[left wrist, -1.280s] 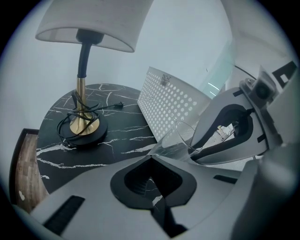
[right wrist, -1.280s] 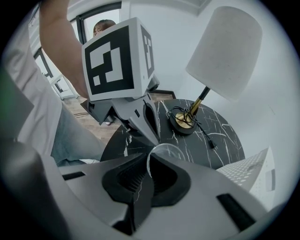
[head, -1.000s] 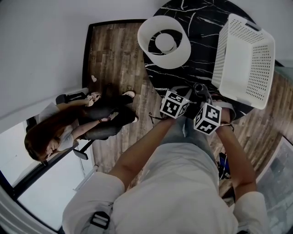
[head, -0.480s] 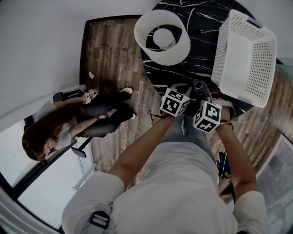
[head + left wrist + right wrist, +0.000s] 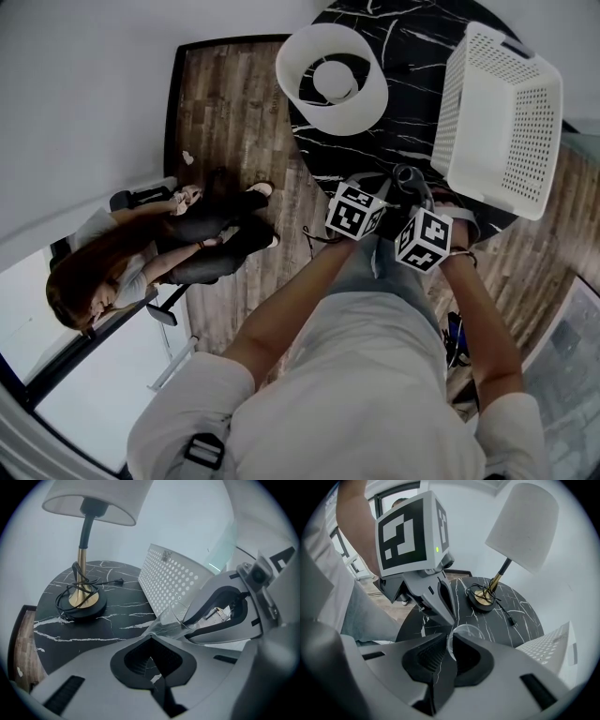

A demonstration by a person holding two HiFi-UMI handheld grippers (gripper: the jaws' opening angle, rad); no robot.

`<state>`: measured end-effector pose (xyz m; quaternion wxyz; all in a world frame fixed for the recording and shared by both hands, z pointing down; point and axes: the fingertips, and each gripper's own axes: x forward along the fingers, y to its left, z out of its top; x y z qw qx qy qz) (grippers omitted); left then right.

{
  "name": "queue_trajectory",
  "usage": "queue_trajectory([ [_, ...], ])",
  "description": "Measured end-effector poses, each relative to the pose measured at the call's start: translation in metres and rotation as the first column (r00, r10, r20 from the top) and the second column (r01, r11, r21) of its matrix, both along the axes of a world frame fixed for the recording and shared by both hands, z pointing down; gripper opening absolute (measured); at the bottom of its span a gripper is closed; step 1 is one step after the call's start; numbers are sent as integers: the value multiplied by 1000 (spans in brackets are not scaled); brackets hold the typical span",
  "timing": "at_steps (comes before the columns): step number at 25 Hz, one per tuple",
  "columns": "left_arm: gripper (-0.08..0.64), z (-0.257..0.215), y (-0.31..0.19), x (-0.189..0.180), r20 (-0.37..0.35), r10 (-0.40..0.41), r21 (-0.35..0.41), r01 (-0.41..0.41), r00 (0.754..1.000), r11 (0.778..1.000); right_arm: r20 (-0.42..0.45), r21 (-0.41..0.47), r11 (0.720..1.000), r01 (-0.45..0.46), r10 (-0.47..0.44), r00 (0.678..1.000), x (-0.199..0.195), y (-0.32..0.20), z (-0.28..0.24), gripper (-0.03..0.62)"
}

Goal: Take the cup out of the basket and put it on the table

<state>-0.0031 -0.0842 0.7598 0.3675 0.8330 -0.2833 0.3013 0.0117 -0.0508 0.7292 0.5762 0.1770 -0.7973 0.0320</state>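
1. Two grippers sit side by side over the near edge of the table [image 5: 408, 103]. The left gripper [image 5: 151, 637] has its jaws together with nothing between them, tips just short of the cup.
2. The right gripper [image 5: 450, 639] has its jaws closed on the cup [image 5: 465, 631]. It pinches one side of the wall at the rim, one pad inside and one outside.
3. The cup is out of the basket and held tilted over the tabletop near the edge. Can't tell whether it touches the surface yet.
4. Handling, my read: thin clear glass, so light, stiff, slick and breakable. A rim pinch lets it swing, so level it, lower slowly and seat the base flat before opening. Keep the squeeze modest.
5. The basket [image 5: 455, 103] stands just beyond on the right, nothing visible in it.
6. The lamp [image 5: 330, 77] is at the far left of the table, well apart from the cup.
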Motion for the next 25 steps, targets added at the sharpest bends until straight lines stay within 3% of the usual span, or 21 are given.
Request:
queue_trajectory([
  [11,5,-25,-5,-14,-4,-32,39,32,999,999,56,28,998,-54,52,997,2,3,-26,25],
  [18,5,-63,-10,-22,-15,-25,112,27,1000,993,127,86,989,-118,107,986,6,-2,-62,25],
  [25,5,-128,-10,-9,-89,-16,200,34,996,979,262,162,959,-234,187,947,15,-14,-120,23],
])
